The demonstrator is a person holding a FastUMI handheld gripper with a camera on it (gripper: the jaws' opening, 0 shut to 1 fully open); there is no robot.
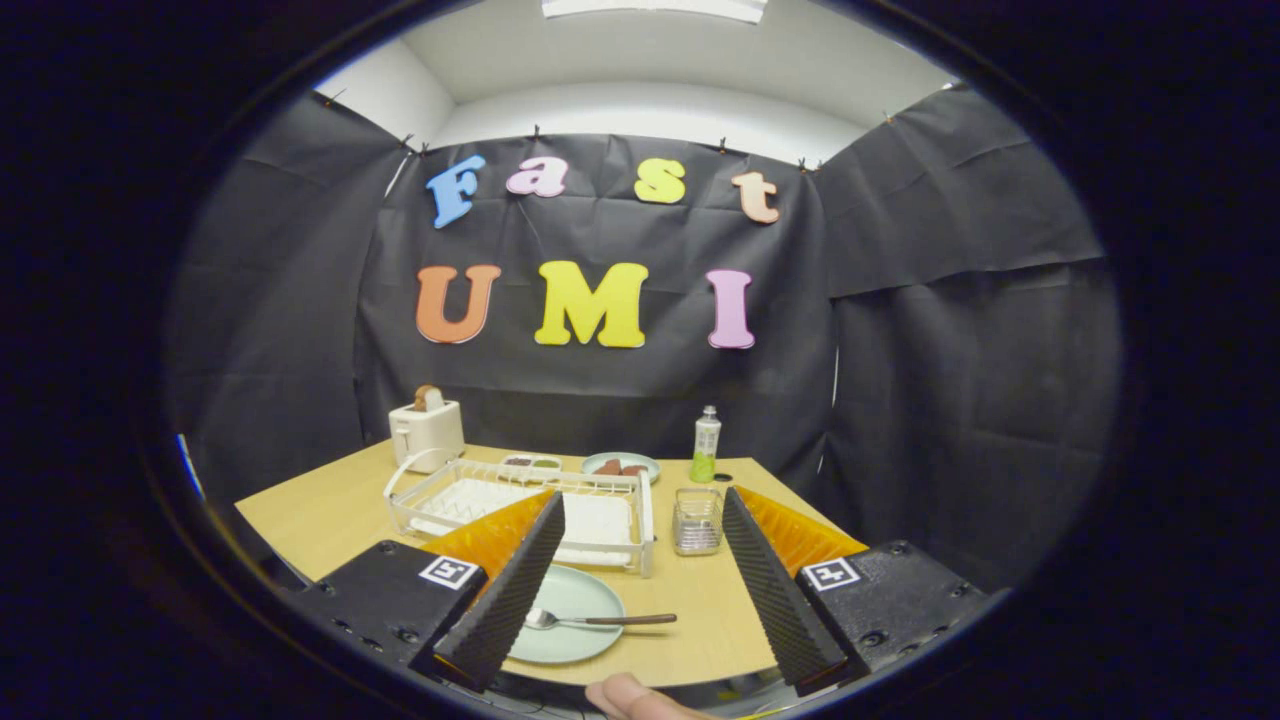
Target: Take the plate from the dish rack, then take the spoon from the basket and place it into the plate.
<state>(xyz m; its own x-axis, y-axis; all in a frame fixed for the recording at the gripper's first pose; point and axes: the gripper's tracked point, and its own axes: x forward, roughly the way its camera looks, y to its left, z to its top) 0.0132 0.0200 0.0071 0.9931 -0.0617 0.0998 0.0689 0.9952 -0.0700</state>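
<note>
No readable labels on the things. Gripper (640,590) fingers spread wide, holding nothing; spoon (598,620) lies across plate (575,600) between them, before rack (520,500).

1. The gripper (640,585) has two long wedge-shaped fingers (505,590) whose inner faces are ribbed with fine, close ridges along their whole length; they stand wide apart with nothing pressed between them.
2. Behind each finger sits a flat, boxy mounting block (385,595) with rounded corners, one on either side of the jaws.
3. Each block carries a small square fiducial marker (449,572), a dark pattern on a white field, just outboard of the finger's root.
4. Round screw heads (873,637) dot the near edges of the blocks.
5. A bare fingertip (625,694) of the person shows just behind the jaws, between the blocks.
</note>
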